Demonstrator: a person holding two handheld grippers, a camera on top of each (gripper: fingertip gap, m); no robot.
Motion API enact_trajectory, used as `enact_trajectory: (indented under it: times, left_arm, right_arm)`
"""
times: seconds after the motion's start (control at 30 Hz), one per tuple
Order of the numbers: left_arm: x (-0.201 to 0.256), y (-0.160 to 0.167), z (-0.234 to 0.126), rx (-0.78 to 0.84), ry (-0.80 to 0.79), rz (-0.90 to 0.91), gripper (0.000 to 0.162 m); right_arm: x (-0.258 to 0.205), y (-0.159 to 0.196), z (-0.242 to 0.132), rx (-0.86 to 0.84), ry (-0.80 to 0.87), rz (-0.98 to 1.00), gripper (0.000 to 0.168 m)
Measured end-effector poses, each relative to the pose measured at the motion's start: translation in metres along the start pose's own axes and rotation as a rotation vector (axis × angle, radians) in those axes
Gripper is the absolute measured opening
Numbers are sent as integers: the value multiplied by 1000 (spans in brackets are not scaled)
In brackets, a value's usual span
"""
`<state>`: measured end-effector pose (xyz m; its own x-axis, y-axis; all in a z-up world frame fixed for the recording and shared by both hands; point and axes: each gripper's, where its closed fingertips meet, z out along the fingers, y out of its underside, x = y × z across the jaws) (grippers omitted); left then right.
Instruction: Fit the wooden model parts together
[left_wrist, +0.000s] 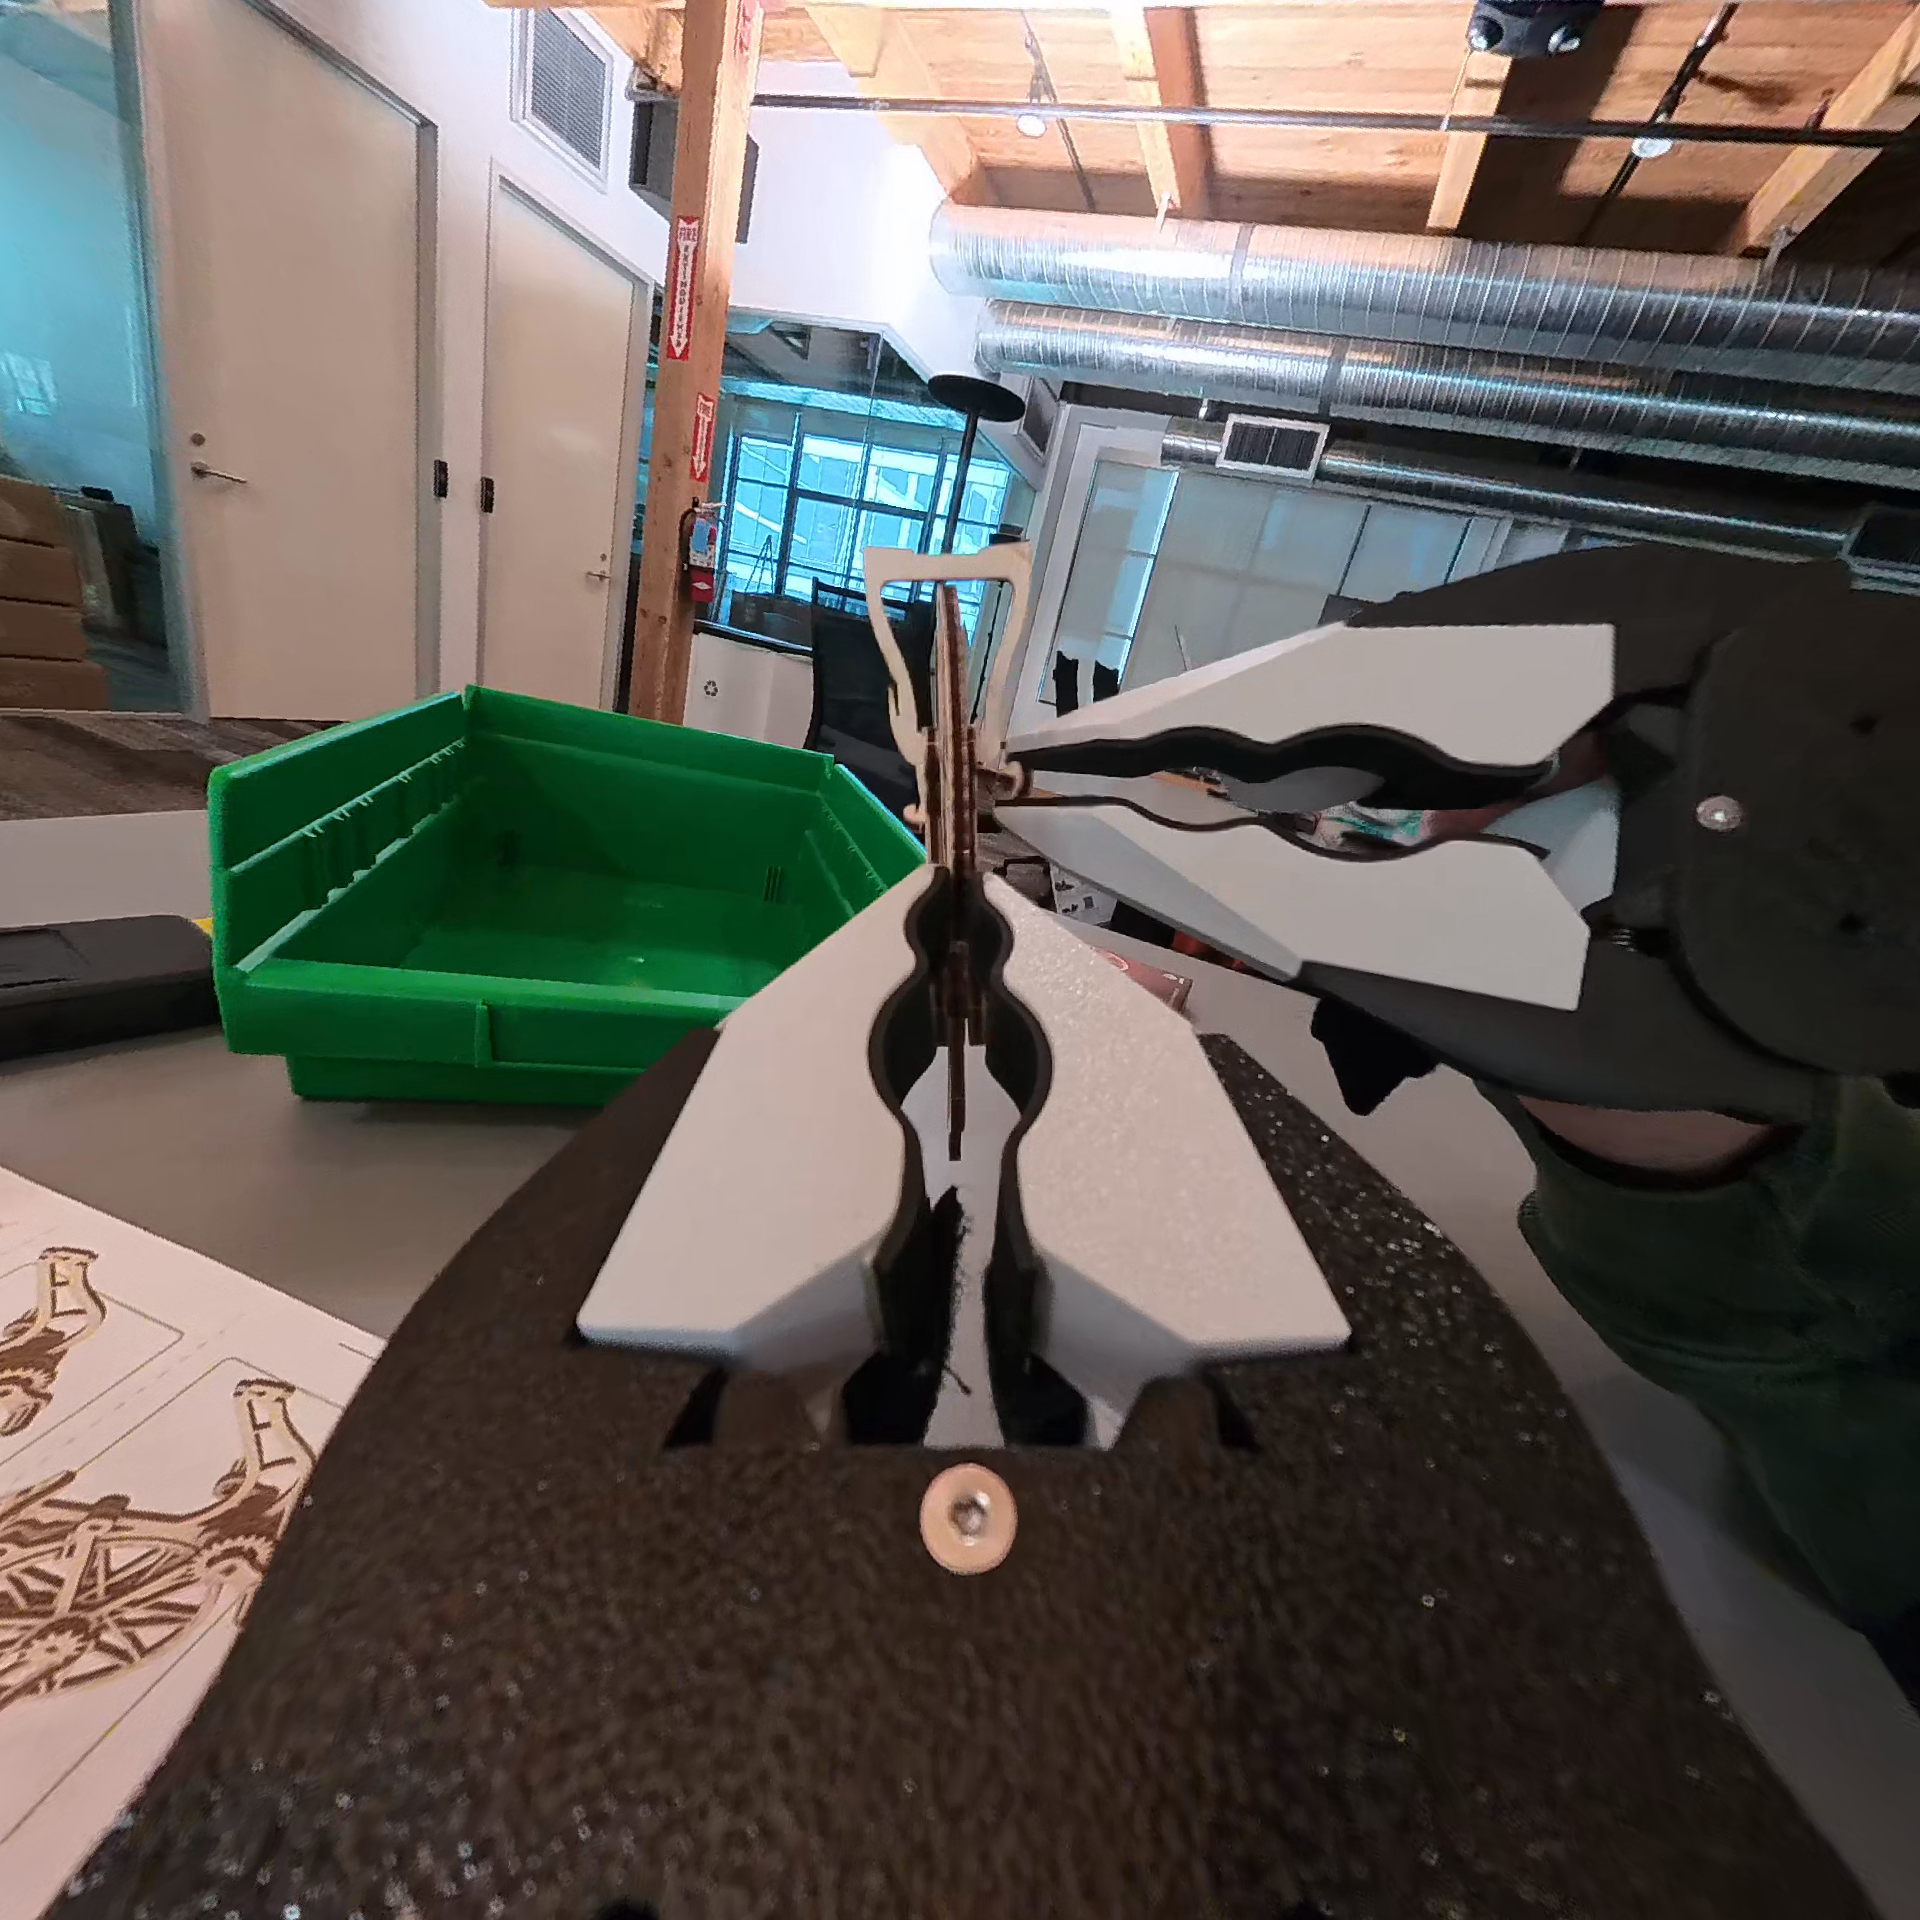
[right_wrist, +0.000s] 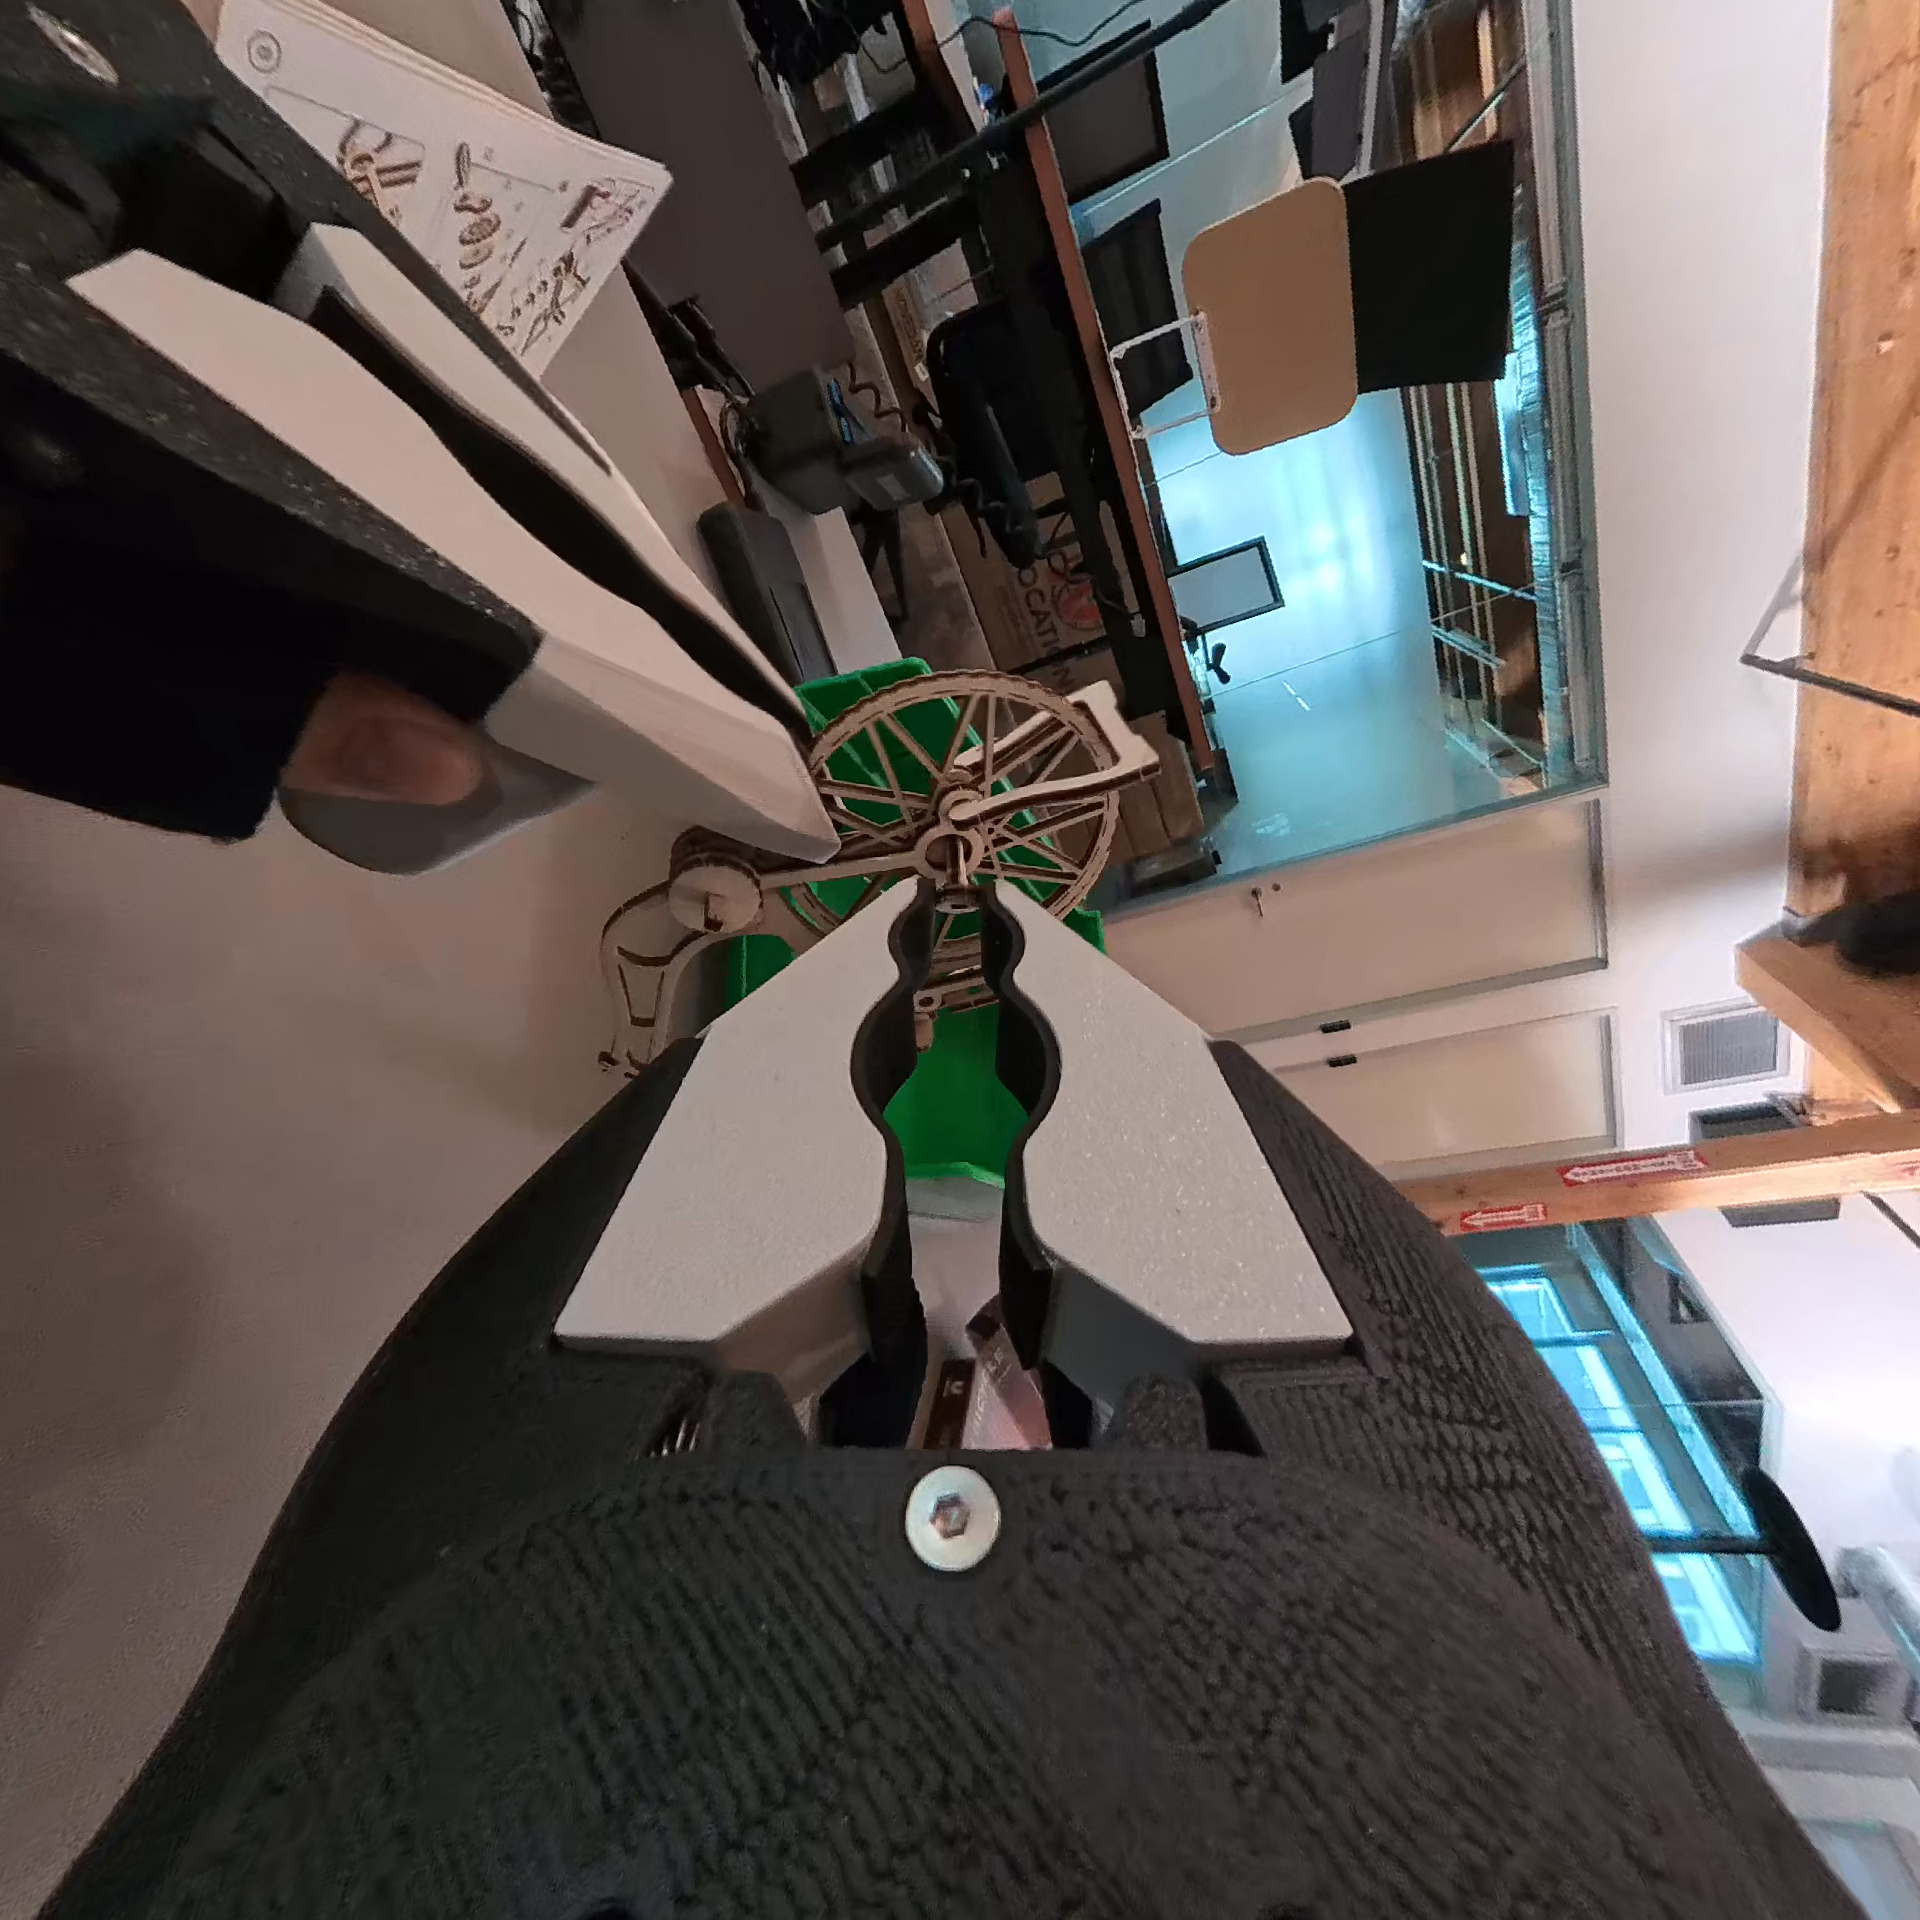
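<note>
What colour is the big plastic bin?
Bright green bin; the left wrist view shows it best.

Both grippers are showing speckled black bodies: left gripper (left_wrist: 954, 871), right gripper (right_wrist: 954, 891). White wedge fingers (left_wrist: 790, 1132), wavy black pads, silver screw (left_wrist: 968, 1516) behind fingers. Green sleeve (left_wrist: 1714, 1299) is showing.

Left wrist view: upright, close behind the left tool (left_wrist: 954, 868), facing across the desk (left_wrist: 312, 1143) to the far green bin (left_wrist: 499, 883). Right wrist view: rolled sideways, close behind the right tool (right_wrist: 951, 894). Shared: wooden model (left_wrist: 951, 707), bin, both tools.
</note>
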<state>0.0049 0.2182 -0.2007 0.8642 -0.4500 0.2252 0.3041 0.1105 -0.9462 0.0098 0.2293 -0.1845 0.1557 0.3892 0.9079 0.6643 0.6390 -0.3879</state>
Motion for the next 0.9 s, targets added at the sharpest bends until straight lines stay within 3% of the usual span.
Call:
enact_trajectory:
  times: [0.03, 0.9]
  left_arm:
    - [-1, 1, 0, -6, -5, -2, 0]
    - [-11, 21, 3, -176, -136, 186, 0]
  right_arm:
    - [-1, 0, 0, -3, 0, -6, 6]
    - [-19, 12, 9, -18, 63, 13, 7]
